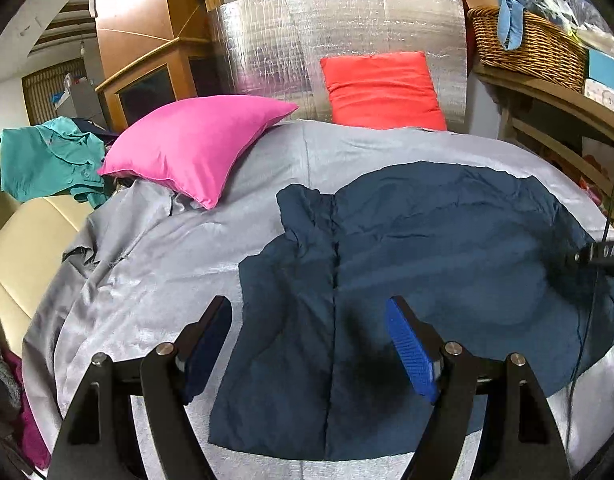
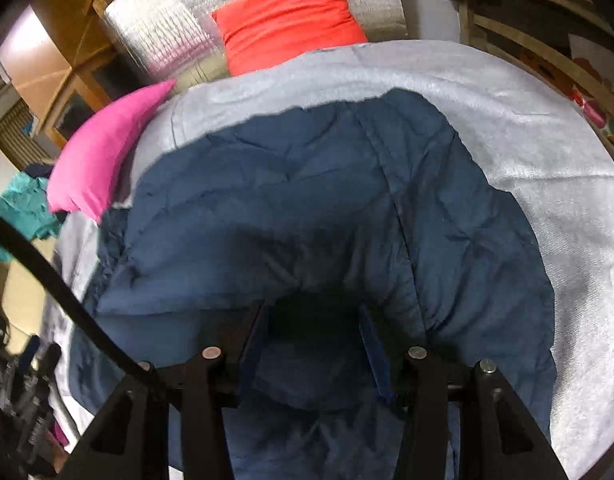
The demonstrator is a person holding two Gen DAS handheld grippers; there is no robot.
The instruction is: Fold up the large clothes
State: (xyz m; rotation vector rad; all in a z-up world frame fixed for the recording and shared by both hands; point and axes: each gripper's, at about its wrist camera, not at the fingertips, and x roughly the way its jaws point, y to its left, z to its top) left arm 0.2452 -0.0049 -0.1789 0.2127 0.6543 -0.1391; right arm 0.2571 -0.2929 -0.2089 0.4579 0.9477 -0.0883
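Left wrist view: the blue garment point(image 1: 407, 280) lay spread on the grey bed cover point(image 1: 167, 272). The left hand-held gripper point(image 1: 309, 350) hung above its near left part, jaws wide apart, holding nothing. The cloth looked soft, light and floppy; a loose edge or corner seemed the best place to grab. A pink pillow point(image 1: 191, 144) sat close on the left.

Right wrist view: the right hand-held gripper point(image 2: 313, 354) had a fold of blue cloth between half-open jaws; I could not tell if it pinched. Bare cover lay open on the right.
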